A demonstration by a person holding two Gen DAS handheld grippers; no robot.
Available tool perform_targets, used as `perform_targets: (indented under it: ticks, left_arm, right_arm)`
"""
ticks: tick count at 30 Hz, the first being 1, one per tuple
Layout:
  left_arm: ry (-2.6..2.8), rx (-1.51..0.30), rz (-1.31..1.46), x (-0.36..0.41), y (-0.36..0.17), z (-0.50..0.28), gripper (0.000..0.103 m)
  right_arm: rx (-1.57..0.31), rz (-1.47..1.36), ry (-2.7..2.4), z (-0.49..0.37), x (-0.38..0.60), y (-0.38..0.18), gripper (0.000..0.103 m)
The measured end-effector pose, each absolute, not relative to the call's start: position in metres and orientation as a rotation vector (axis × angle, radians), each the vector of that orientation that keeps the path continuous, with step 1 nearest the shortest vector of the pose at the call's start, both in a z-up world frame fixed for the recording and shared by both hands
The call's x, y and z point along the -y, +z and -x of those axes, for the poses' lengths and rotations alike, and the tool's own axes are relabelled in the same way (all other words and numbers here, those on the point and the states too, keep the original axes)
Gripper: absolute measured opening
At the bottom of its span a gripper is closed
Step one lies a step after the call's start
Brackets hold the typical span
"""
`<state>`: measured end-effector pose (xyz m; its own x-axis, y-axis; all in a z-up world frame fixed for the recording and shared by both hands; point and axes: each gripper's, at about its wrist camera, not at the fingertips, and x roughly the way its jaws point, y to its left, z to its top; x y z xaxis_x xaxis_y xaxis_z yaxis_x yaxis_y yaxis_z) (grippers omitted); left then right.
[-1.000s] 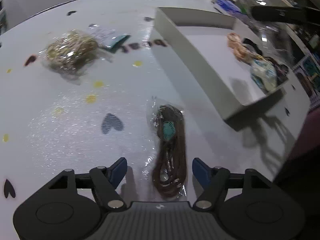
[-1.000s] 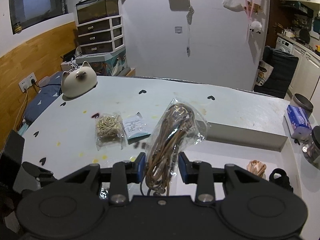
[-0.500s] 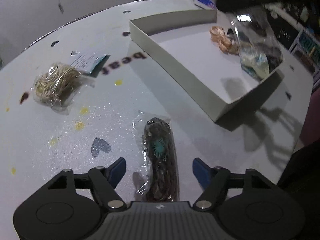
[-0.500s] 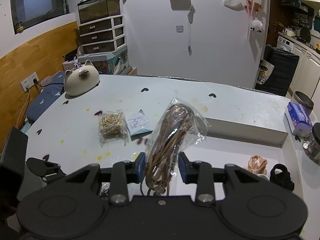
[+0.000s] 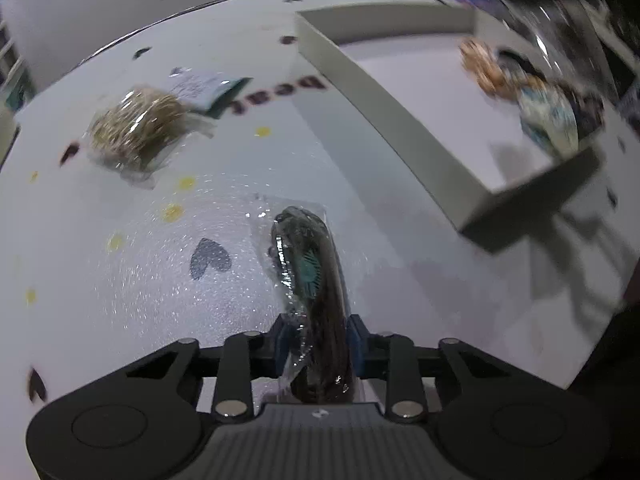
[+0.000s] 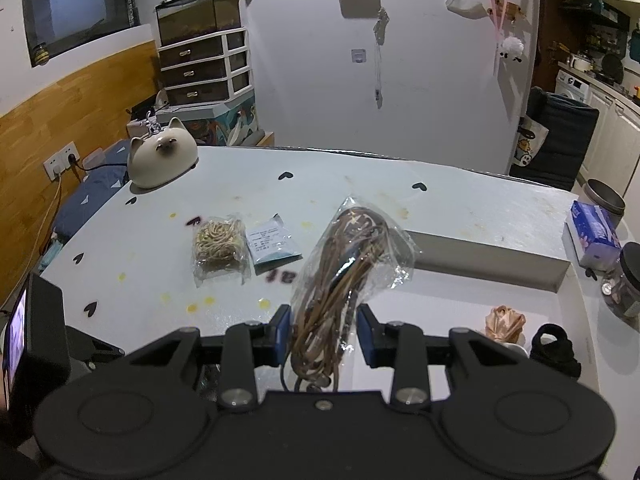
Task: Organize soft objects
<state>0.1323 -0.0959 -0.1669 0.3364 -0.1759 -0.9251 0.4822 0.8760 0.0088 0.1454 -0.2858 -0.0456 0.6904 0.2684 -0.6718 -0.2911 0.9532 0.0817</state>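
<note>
My left gripper [image 5: 320, 344] is shut on a clear bag of dark brown cord with a teal tag [image 5: 310, 272], whose far end rests on the white table [image 5: 120, 304]. My right gripper [image 6: 323, 334] is shut on a clear bag of tan and brown cords [image 6: 348, 264] and holds it up over the near left part of the white box [image 6: 492, 254]. The white box [image 5: 384, 108] holds a peach scrunchie [image 6: 505, 322], a black scrunchie [image 6: 554, 348] and a patterned cloth [image 5: 550, 120]. A bag of beige cord [image 5: 138, 128] lies at the far left; it also shows in the right wrist view [image 6: 219, 244].
A paper packet [image 6: 272, 246] lies beside the beige cord bag. A cat-shaped ceramic [image 6: 162, 158] stands at the table's far left. A tissue pack [image 6: 596, 230], a tin [image 6: 604, 198] and a jar [image 6: 624, 284] stand right of the box.
My left gripper has closed on the dark cord bag, which lay between its open fingers before. My right gripper has kept holding its bag over the box with little movement.
</note>
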Motion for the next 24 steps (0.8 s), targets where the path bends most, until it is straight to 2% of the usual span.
perform_targets:
  ticks: [1, 6, 13, 24]
  left_arm:
    - [-0.426, -1.153, -0.277, 0.094, -0.166, -0.134, 0.025]
    - [-0.366, -1.102, -0.137, 0.084, -0.149, -0.136, 0.024]
    - [-0.290, -0.926, 0.026, 0.076, -0.091, -0.142, 0.024]
    - [-0.258, -0.749, 0.094, 0.100, -0.025, -0.146, 0.024]
  right_arm:
    - [-0.744, 0.034, 0.317, -0.146, 0.286, -0.045, 0.036]
    - [-0.723, 0.049, 0.335, -0.144, 0.289, -0.042, 0.036]
    - [-0.672, 0.065, 0.366, -0.144, 0.293, -0.028, 0.036]
    - [-0.614, 0.063, 0.378, -0.147, 0.311, -0.008, 0.036]
